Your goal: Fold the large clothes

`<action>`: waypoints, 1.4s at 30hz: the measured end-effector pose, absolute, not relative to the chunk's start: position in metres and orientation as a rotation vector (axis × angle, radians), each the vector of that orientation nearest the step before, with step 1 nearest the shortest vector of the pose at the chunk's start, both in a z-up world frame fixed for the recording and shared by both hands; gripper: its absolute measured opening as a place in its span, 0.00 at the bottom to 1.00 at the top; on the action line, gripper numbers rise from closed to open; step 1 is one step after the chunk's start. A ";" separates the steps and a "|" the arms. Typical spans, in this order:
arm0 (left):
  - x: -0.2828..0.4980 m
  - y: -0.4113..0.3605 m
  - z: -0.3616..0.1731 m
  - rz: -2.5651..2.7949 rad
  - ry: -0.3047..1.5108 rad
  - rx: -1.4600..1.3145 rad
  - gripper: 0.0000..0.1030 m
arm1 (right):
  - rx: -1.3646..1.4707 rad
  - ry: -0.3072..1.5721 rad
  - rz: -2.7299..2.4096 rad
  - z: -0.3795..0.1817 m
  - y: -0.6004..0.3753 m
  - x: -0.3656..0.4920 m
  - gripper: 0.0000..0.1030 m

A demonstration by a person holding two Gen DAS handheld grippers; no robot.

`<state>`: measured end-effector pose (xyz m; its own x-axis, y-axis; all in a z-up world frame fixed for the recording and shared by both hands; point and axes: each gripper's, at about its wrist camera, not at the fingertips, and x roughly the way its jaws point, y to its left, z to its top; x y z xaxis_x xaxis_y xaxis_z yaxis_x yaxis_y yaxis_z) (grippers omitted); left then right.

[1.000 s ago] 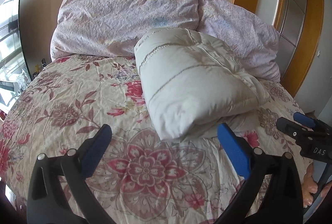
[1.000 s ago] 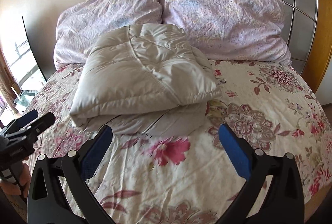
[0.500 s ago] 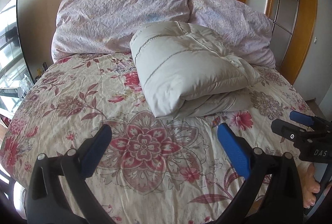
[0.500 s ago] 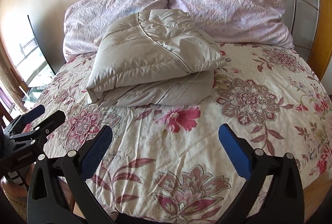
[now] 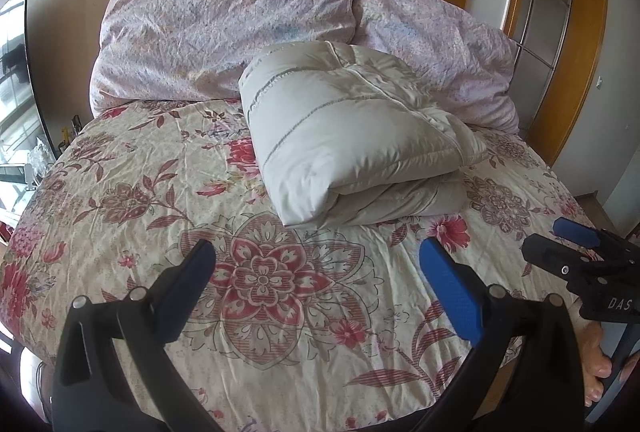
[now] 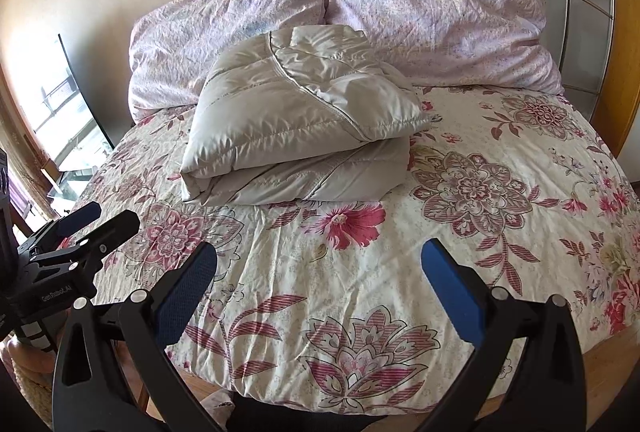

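A pale grey puffy jacket (image 5: 352, 135) (image 6: 304, 123) lies folded into a thick bundle on the floral bed sheet (image 5: 160, 199) (image 6: 500, 232), just in front of the pillows. My left gripper (image 5: 316, 272) hangs open over the near part of the bed, well short of the jacket, with nothing between its blue pads. My right gripper (image 6: 320, 274) is likewise open and empty, back near the foot of the bed. Each gripper shows at the edge of the other's view: the right gripper (image 5: 576, 248) at the right, the left gripper (image 6: 80, 228) at the left.
Two lilac pillows (image 5: 224, 31) (image 6: 432, 11) lean on the wall behind the jacket. A wooden wardrobe frame (image 5: 576, 43) stands to the right, a window (image 6: 60, 111) to the left. A person's bare foot (image 5: 596, 364) is on the floor by the bed's corner.
Both grippers have pulled back from the folded jacket toward the foot of the bed. The jacket stays put and looks smaller and farther off now.
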<state>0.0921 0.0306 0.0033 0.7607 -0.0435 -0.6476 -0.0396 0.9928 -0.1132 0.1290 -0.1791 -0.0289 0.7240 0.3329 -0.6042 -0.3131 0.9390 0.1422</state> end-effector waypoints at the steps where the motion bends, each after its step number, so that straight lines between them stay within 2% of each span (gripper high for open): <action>1: 0.093 0.031 0.003 -0.002 0.710 -0.126 0.98 | 0.032 0.677 0.358 -0.029 -0.179 0.130 0.99; 42: 0.098 0.031 -0.002 -0.032 0.732 -0.149 0.98 | 0.069 0.726 0.368 -0.038 -0.180 0.142 0.99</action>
